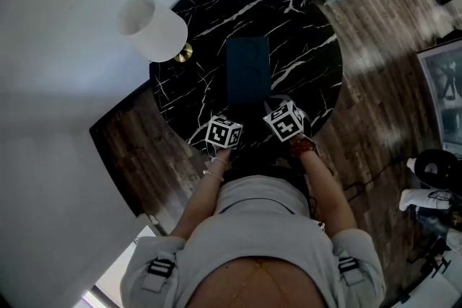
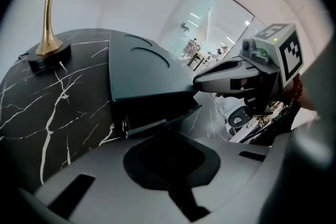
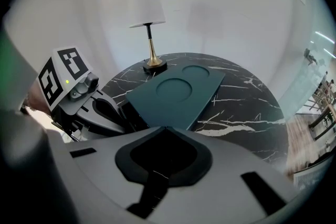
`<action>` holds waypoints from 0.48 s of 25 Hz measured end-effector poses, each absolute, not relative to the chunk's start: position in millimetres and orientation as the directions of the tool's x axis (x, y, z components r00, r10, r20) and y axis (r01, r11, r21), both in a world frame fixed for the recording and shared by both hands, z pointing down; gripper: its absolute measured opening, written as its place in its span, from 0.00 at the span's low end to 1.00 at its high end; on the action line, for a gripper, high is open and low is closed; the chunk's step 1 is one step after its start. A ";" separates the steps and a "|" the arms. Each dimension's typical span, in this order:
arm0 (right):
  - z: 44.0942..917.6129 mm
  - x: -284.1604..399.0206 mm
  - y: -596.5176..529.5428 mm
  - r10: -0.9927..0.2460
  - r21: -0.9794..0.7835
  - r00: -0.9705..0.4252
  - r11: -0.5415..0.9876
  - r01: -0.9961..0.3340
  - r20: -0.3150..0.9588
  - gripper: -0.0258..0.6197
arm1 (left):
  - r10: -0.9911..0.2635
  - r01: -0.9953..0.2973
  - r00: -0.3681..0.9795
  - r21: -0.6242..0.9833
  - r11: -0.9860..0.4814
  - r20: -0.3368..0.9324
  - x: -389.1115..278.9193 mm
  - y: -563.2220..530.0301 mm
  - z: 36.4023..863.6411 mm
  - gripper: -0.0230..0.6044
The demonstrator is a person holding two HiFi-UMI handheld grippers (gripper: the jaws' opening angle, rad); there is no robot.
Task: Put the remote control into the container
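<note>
A flat dark teal container (image 1: pixel 247 68) with two round dents in its lid lies in the middle of the round black marble table (image 1: pixel 303 32). In the left gripper view a thin drawer (image 2: pixel 157 122) sticks out under the lid (image 2: pixel 142 71). My left gripper (image 2: pixel 173 134) is shut, with its tips at that drawer's front edge. My right gripper (image 3: pixel 165 128) is shut with nothing in it, at the near right corner of the container (image 3: pixel 176 92). Both marker cubes show side by side at the table's near rim in the head view. No remote control is in view.
A lamp (image 1: pixel 151 29) with a white shade and brass foot (image 2: pixel 50 34) stands on the table's far left. Dark wood floor surrounds the table. Equipment and cables (image 1: pixel 433 177) lie on the floor to the right. A pale wall lies behind.
</note>
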State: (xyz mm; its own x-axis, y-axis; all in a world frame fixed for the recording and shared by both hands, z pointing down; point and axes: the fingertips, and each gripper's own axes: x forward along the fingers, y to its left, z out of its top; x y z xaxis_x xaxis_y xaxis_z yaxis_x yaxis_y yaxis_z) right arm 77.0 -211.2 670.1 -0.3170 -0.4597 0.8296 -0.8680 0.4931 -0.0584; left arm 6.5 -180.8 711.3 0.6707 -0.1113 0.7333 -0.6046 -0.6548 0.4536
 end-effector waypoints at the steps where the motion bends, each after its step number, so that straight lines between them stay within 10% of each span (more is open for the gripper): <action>1: 669.8 77.1 -211.2 -0.458 -0.059 -0.317 0.494 -0.868 0.830 0.06 | -0.115 -0.605 0.672 0.452 -0.656 0.732 7.9 -183.1 710.6 0.04; 12: 669.6 76.5 -211.1 -0.445 -0.036 -0.303 0.514 -0.857 0.843 0.06 | -0.141 -0.615 0.675 0.446 -0.651 0.724 14.0 -200.7 708.4 0.04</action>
